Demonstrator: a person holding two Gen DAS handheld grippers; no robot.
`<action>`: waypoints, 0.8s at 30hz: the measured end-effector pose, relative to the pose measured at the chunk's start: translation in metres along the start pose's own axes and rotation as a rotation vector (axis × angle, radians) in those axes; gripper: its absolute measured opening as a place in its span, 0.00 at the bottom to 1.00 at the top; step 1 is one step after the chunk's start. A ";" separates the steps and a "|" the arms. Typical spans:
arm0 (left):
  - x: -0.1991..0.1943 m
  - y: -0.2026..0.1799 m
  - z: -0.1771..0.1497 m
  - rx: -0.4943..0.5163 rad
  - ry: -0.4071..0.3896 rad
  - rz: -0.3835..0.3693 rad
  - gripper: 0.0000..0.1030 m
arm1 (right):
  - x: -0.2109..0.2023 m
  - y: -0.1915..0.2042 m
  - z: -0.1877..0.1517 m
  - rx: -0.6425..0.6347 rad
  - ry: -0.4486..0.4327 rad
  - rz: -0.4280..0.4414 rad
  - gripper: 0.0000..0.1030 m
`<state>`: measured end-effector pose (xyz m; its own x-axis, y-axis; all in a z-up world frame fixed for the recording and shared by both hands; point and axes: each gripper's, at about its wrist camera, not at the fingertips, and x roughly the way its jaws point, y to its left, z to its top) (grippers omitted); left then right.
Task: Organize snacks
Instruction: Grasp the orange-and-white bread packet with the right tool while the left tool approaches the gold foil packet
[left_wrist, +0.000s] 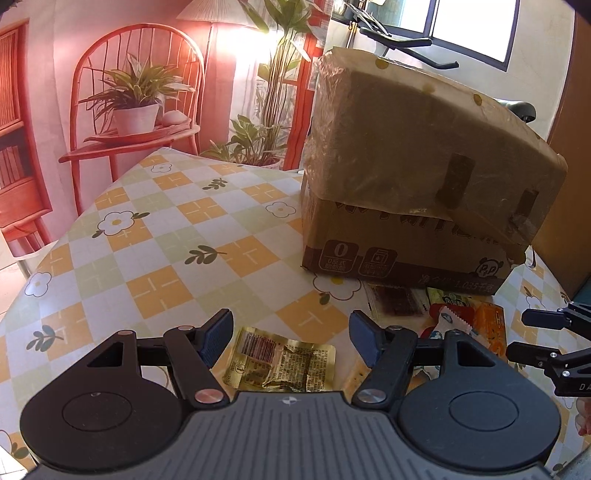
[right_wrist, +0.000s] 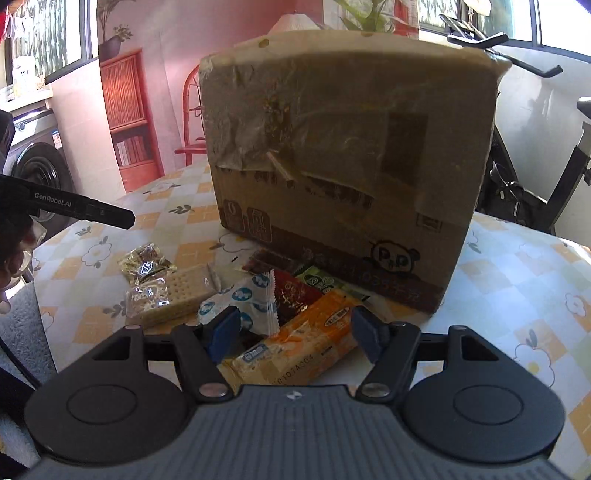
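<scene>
The left gripper (left_wrist: 291, 341) was spread wide and held nothing; a gold foil snack packet (left_wrist: 280, 369) lay flat on the checked tablecloth (left_wrist: 155, 236) just below and between its blue pads (left_wrist: 218, 332). The right gripper (right_wrist: 291, 332) was equally wide and empty, with an orange cracker pack (right_wrist: 295, 347) directly under the gap between its fingers. Ahead and to its left sat a clear-wrapped cracker stack (right_wrist: 173, 295), a small gold packet (right_wrist: 146, 262), a white-and-blue wrapped sweet (right_wrist: 243, 299) and a red packet (right_wrist: 295, 295), all loosely heaped and touching. Beyond both grippers stood a taped cardboard box (right_wrist: 347, 166), the likely destination.

These packets looked light and thin. The foil would probably crinkle and slide, so a pinch across a sealed edge seemed safer than pressing the flat face. The crackers seemed brittle; the orange pack would best be taken across its narrow width near the middle, with a gentle squeeze.
</scene>
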<state>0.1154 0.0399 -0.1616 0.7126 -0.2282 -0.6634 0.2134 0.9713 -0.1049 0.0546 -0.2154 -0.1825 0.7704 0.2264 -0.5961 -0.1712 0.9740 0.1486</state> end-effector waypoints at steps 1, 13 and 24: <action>0.000 -0.001 -0.002 0.001 0.002 0.000 0.69 | 0.003 -0.001 -0.001 0.019 0.011 0.002 0.67; 0.010 -0.003 -0.006 -0.033 0.027 -0.007 0.69 | 0.033 -0.002 -0.005 0.030 0.104 -0.050 0.72; 0.018 0.005 -0.013 -0.075 0.062 0.018 0.69 | 0.012 -0.022 -0.016 0.053 0.077 -0.168 0.59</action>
<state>0.1208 0.0412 -0.1832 0.6728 -0.2087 -0.7098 0.1492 0.9779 -0.1461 0.0576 -0.2342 -0.2056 0.7356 0.0632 -0.6745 -0.0105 0.9966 0.0819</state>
